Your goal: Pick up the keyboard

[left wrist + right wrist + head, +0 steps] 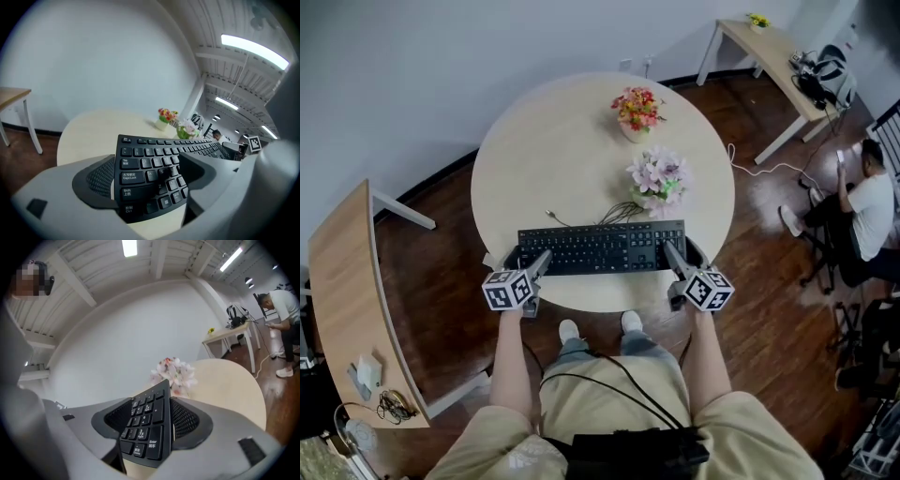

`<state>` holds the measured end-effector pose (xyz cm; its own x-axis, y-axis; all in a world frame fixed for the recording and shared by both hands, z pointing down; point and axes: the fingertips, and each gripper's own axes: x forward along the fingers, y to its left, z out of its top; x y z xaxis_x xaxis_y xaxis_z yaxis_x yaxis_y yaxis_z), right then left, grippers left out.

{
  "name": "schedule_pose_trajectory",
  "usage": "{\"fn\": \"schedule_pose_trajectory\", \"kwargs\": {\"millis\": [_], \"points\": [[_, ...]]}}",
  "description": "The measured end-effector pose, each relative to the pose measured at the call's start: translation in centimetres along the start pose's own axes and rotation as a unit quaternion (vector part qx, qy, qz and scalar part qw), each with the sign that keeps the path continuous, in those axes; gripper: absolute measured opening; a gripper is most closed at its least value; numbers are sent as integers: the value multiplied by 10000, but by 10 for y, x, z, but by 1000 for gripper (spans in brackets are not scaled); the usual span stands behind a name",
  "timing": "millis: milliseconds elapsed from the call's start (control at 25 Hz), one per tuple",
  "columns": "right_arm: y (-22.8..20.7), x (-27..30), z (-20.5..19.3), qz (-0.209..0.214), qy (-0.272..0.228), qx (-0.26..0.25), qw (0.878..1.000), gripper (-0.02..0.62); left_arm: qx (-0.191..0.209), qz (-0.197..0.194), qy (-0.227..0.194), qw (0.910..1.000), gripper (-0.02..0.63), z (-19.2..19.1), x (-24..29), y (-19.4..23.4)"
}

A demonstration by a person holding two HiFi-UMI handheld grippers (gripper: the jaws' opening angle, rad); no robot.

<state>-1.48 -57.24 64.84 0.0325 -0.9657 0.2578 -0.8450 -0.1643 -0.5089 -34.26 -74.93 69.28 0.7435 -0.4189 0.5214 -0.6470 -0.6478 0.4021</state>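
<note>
the keyboard [600, 247] is held level over the near part of the round table [553, 159], gripped at both ends. the left gripper [542, 258] is clamped part-open on the left end, with one jaw under the edge and the other pressed on the keys [132, 176]. the right gripper [672, 253] is likewise closed on the number-pad end. whether the keyboard is clear of the tabletop cannot be told from above.

just behind it a pot of pink flowers [658, 178] is seen, and further back a pot of red flowers [637, 110]. a black cable [614, 214] is looped between keyboard and pink flowers, and its far end is lost there. a curved desk [337, 281] stands to the left and a second desk [769, 47] at the far right. a seated person [867, 206] is partly cut off at the right edge.

"tab", "caps lock", "shift" and "ctrl" can be read in the left gripper view, with small characters beneath that cannot be read. "enter" and "delete" are read in the right one. small items on the curved desk cannot be made out.
</note>
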Motion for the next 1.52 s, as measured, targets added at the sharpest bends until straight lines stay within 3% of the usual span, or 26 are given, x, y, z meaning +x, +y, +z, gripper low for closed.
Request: {"fn": "schedule_pose_trajectory", "kwargs": {"millis": [200, 440, 720, 920, 1080, 1520], "points": [[42, 1, 103, 485, -1003, -573, 9921, 270, 575, 82, -1121, 9920, 410, 105, -21, -29], [87, -23, 198, 822, -1946, -1260, 9693, 270, 1071, -130, -2229, 9688, 410, 199, -59, -73], [131, -66, 266, 1139, -2890, -1585, 9372, 268, 1669, -280, -3148, 9340, 409, 260, -116, -120], [155, -79, 282, 1320, -2919, -2075, 9243, 268, 2043, -152, -3483, 9147, 408, 282, -144, -133], [154, -85, 280, 1107, -2956, -2146, 9243, 265, 2141, -146, -3424, 9147, 408, 279, -145, -133], [153, -85, 262, 1044, -2702, -2297, 9291, 266, 2118, -145, -3243, 9218, 408, 269, -143, -125]]}}
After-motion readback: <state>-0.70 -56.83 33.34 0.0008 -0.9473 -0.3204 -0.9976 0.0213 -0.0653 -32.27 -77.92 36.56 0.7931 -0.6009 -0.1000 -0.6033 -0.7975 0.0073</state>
